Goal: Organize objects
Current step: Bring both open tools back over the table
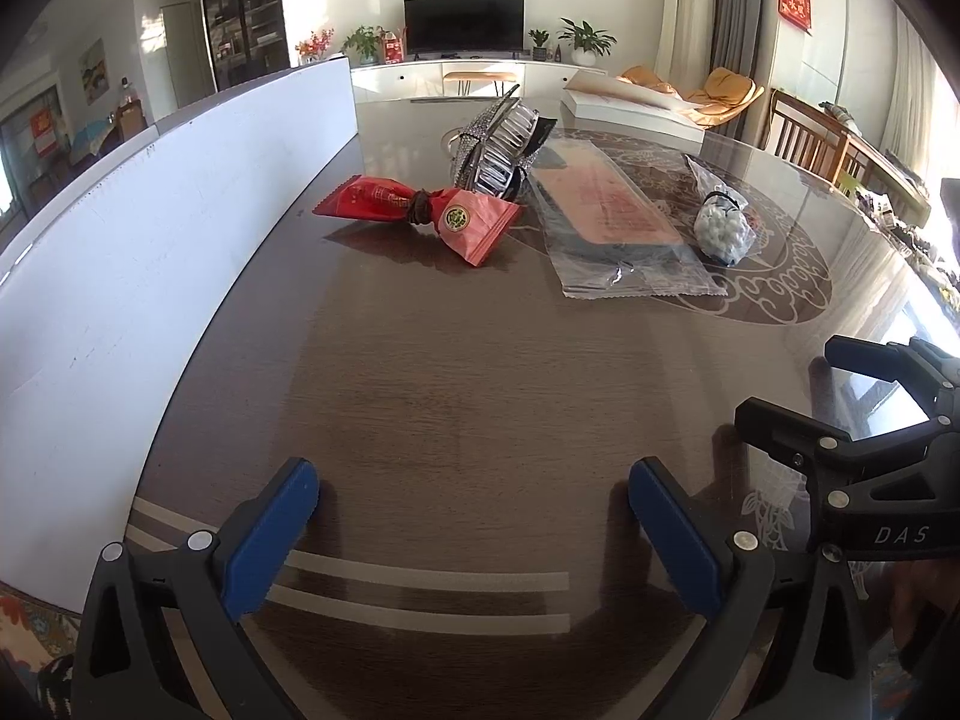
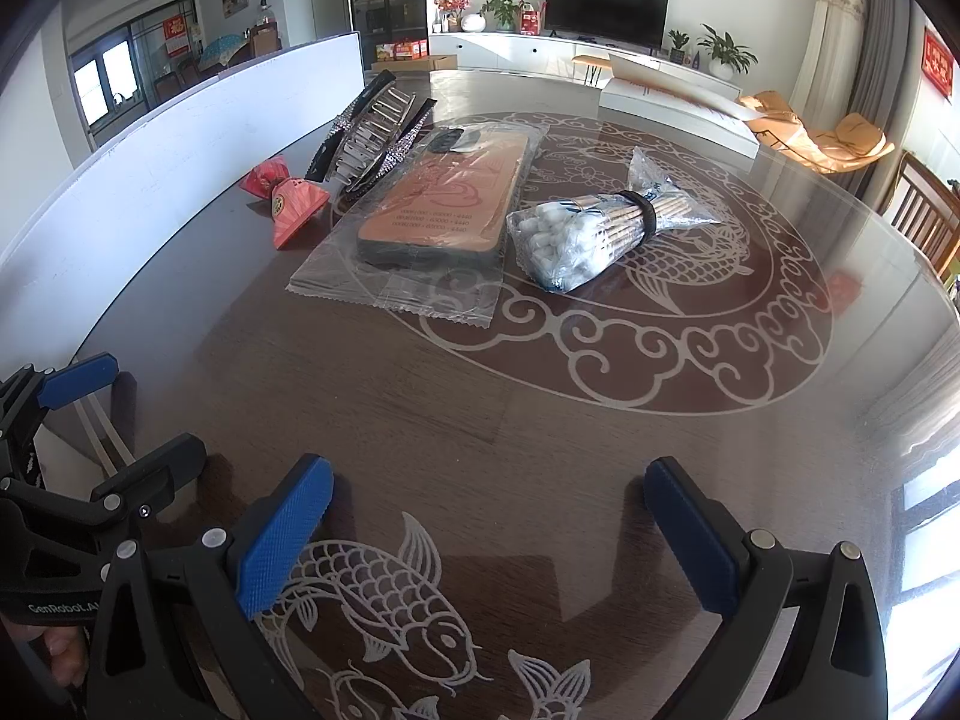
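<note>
Left gripper (image 1: 474, 492) wide and empty, right gripper (image 2: 489, 492) likewise, four items on dark table (image 2: 540, 432): one red packet (image 1: 414, 210), one rhinestone clip, perhaps (image 2: 372, 126), one bagged phone case (image 2: 444, 198), one cotton-swab bundle (image 2: 594, 228).

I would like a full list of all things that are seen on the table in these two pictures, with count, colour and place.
Snack packet: 1, red, tied in the middle with a dark band, nearest the white board.
Hair clips: a pile, silver and black, exact count unclear, just behind the snack packet.
Phone case: 1, orange-pink, in a clear bag, middle of the table.
Cotton swabs: 1 bundle, white tips, in a clear bag with a black band, right of the phone case.
White board: 1, upright along the left table edge.
Table: 1, dark brown with white fish patterns.
Left gripper: 1, black with blue fingers, open, empty.
Right gripper: 1, same colours, open, empty.
</note>
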Action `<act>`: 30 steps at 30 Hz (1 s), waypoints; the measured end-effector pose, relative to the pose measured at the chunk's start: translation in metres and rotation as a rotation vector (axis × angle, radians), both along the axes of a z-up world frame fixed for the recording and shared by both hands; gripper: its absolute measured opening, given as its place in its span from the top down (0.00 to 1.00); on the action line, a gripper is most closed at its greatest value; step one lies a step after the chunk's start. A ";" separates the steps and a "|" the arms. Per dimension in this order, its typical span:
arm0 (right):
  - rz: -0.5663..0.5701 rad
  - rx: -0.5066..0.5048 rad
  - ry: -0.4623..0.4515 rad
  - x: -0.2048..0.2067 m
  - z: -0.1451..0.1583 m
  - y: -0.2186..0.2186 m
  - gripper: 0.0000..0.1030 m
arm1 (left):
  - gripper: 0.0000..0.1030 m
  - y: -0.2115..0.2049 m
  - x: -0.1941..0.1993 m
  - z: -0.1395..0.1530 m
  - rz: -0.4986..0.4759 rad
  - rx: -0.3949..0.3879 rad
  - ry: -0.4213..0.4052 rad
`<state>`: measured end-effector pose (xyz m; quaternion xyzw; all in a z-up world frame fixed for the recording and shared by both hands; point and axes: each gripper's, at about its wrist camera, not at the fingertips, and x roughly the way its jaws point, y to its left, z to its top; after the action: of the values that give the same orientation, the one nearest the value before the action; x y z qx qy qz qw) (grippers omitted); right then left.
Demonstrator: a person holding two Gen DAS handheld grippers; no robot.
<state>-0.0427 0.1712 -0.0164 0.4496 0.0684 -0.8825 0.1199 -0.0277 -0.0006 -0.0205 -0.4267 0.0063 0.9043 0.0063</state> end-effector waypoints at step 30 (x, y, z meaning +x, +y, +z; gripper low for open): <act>-0.001 -0.001 0.000 0.000 0.000 0.000 0.00 | 0.00 0.001 0.000 0.001 -0.020 -0.001 -0.027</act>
<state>-0.0426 0.1711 -0.0165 0.4495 0.0680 -0.8826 0.1198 -0.0281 0.0000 -0.0196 -0.4387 0.0111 0.8984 0.0151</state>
